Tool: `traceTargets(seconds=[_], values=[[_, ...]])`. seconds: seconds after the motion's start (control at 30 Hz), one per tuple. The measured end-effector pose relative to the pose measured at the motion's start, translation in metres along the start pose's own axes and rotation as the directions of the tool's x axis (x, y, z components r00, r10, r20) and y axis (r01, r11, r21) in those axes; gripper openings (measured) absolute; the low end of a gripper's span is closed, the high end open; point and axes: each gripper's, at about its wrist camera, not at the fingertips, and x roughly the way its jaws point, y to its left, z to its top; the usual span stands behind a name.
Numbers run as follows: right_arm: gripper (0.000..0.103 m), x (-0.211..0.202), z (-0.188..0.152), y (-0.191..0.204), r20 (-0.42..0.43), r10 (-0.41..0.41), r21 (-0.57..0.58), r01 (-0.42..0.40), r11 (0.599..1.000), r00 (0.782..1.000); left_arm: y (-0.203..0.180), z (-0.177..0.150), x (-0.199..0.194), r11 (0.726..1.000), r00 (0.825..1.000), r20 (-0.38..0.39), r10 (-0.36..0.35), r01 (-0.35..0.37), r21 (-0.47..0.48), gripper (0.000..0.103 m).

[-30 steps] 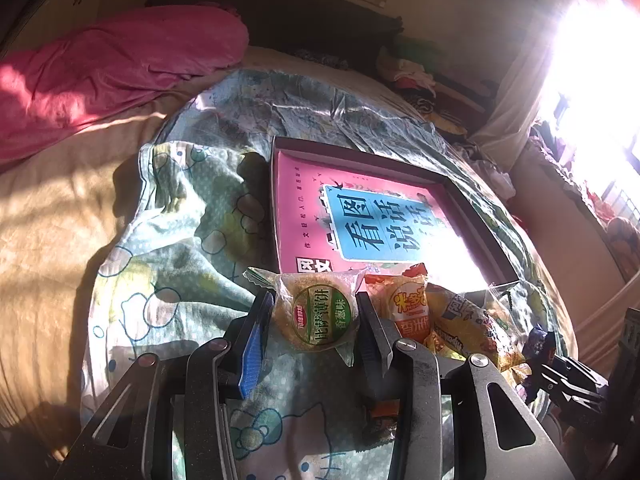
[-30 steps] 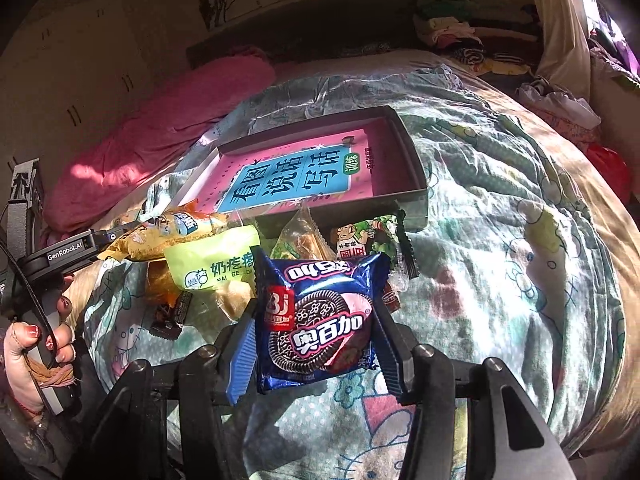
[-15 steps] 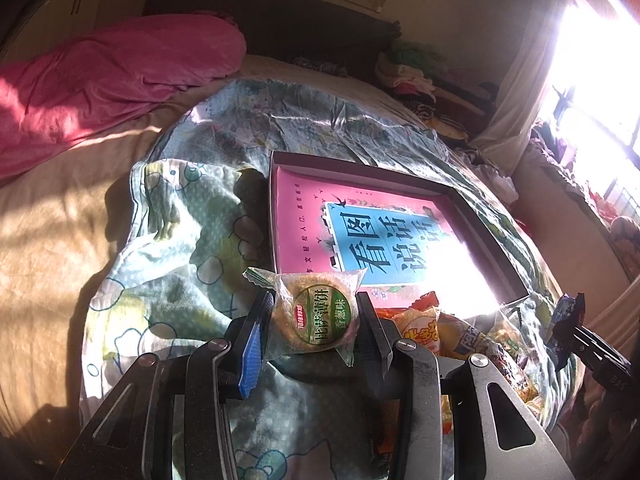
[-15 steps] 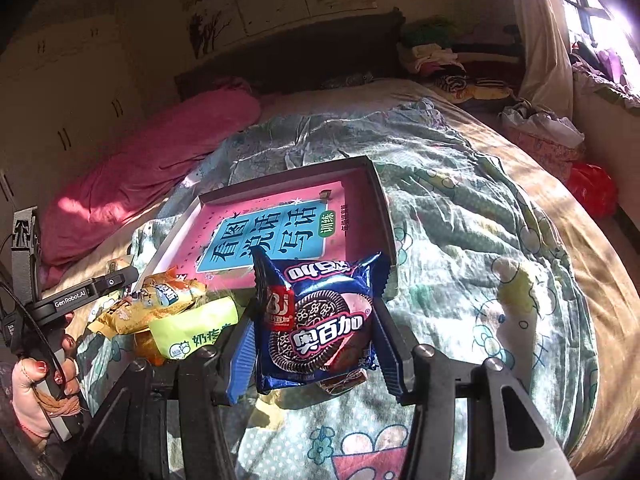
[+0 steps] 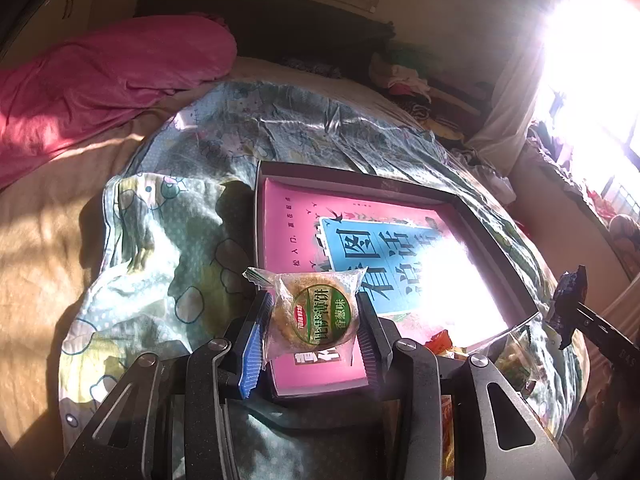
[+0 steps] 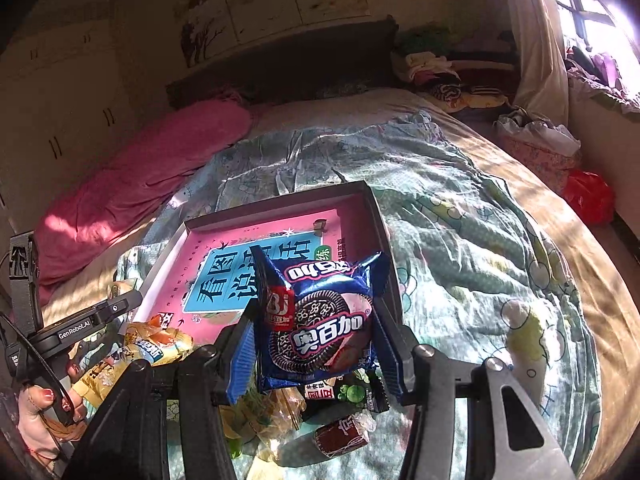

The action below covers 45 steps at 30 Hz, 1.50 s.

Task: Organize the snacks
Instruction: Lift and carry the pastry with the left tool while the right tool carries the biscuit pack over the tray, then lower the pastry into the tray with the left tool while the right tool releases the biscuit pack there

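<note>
My left gripper (image 5: 312,320) is shut on a round biscuit in a clear wrapper with a green label (image 5: 316,314), held above the near left corner of a dark shallow box (image 5: 352,178) lined with a pink and blue book. My right gripper (image 6: 316,328) is shut on a blue sandwich-cookie packet (image 6: 320,320), held over the box's near right corner (image 6: 380,224). The packet's edge also shows in the left wrist view (image 5: 570,300). Several loose snack packets (image 6: 160,344) lie on the quilt before the box.
The box sits on a patterned quilt (image 6: 460,208) on a bed. A pink duvet (image 5: 100,76) lies at the far left. Clothes (image 6: 432,68) pile by the headboard. A small dark red sweet (image 6: 340,436) lies near me. Strong sunlight washes out the window side.
Both grippers rose and moved forward toward the box, each keeping its snack. The loose packets now sit lower in both views.
</note>
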Motion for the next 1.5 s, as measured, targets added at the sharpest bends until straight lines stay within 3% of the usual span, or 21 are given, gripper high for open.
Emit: traceTargets(seconds=[0.53,1.5], values=[[0.053,0.033,0.014,-0.002,-0.034,-0.008,0.014,0.008,1.0,0.999,-0.009,0.005,0.018,0.998,0.998,-0.037,-0.05,0.051,0.037,0.043],[0.053,0.067,0.004,-0.004,-0.11,-0.117,-0.038,0.113,0.993,0.987,-0.022,-0.005,0.033,0.992,0.99,-0.115,-0.082,0.091,0.085,0.043]])
